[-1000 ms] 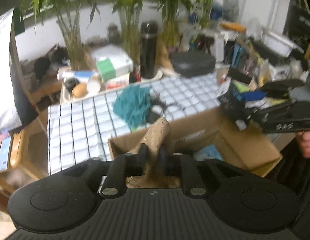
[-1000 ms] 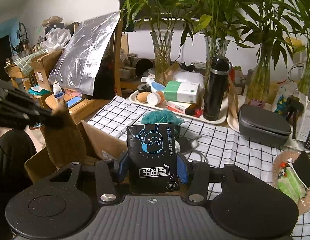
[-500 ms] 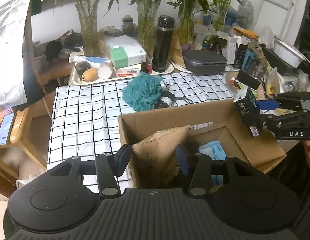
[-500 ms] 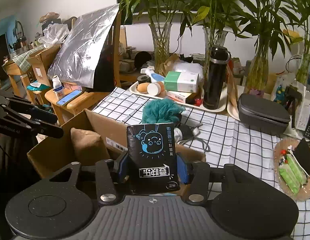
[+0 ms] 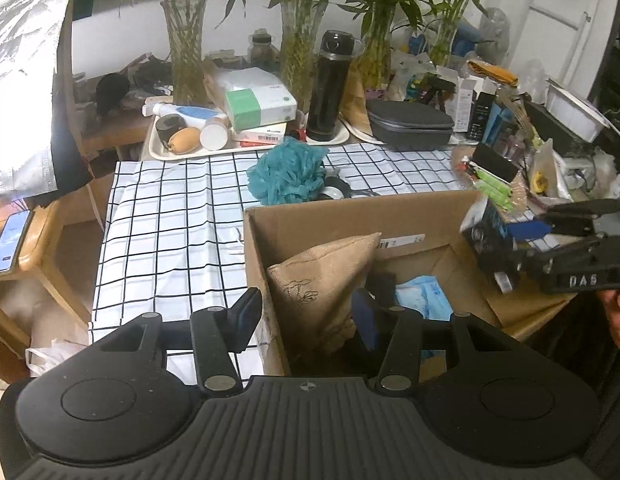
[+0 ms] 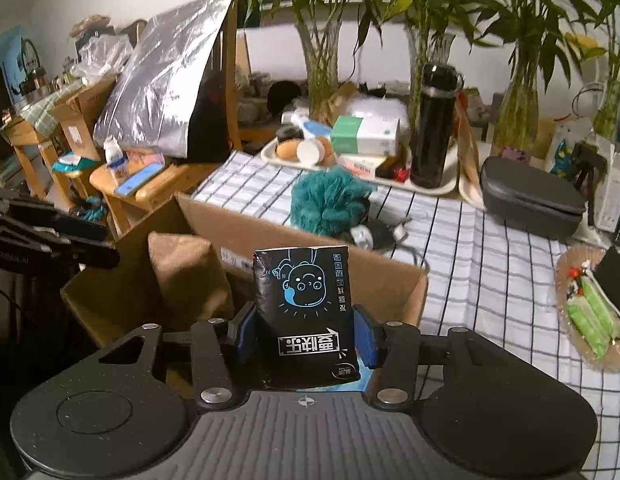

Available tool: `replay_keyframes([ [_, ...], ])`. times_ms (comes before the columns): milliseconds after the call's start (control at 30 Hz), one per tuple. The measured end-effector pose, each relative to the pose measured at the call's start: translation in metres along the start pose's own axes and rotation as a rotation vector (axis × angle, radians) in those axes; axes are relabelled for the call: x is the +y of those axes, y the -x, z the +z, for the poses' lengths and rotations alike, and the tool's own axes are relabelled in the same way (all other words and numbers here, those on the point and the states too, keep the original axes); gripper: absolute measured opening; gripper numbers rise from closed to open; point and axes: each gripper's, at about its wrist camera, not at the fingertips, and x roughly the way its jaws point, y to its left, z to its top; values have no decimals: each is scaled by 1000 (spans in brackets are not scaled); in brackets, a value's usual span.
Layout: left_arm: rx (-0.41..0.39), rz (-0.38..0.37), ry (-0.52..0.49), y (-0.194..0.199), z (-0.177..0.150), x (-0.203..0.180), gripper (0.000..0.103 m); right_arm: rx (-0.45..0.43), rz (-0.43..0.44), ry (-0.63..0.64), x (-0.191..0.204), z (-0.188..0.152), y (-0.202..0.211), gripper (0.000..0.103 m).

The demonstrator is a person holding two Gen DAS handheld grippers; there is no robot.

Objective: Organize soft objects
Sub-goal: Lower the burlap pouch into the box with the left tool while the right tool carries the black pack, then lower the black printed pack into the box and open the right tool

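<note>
While the right gripper (image 6: 305,334) clamped an upright black tissue pack (image 6: 303,312) just above the cardboard box's (image 5: 350,220) near-right rim, the left gripper (image 5: 305,312) stood open around a tan burlap pillow (image 5: 322,280) (already resting inside the box's left corner).

The left gripper (image 5: 307,316) points steeply down, its fingers spread and pressing nothing. The right gripper (image 6: 305,336) tilts down too, its pads (image 6: 364,336) clamped on a packet.
</note>
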Motion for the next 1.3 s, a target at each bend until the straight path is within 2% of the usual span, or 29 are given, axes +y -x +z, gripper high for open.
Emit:
replay_keyframes([
  [33, -1, 2, 1, 0, -1, 0, 49, 16, 5, 3, 1, -1, -3, 56],
  [100, 0, 2, 10, 1, -2, 2, 49, 38, -3, 28, 7, -4, -7, 82],
  [167, 3, 1, 18, 1, -3, 5, 49, 29, -14, 55, 12, -5, -6, 97],
  [200, 5, 1, 21, 1, -4, 5, 49, 20, -13, 61, 13, -5, -4, 99],
  [400, -2, 9, 23, 2, -9, 8, 51, 16, -44, 40, 8, -5, -5, 103],
  [433, 0, 7, 22, 1, -9, 8, 55, 17, -48, 37, 7, -4, -6, 103],
  [467, 1, 4, 23, 1, -9, 9, 67, 17, -52, 33, 6, -4, -6, 103],
  [500, -4, 3, 25, 1, -10, 9, 72, 17, -58, 31, 5, -4, -6, 103],
  [700, 3, -21, 22, -1, -14, 8, 73, 44, -104, 23, 3, -6, -11, 103],
  [1300, -28, -55, 35, -5, -12, 14, 73, 59, -134, 0, -4, -7, -17, 103],
])
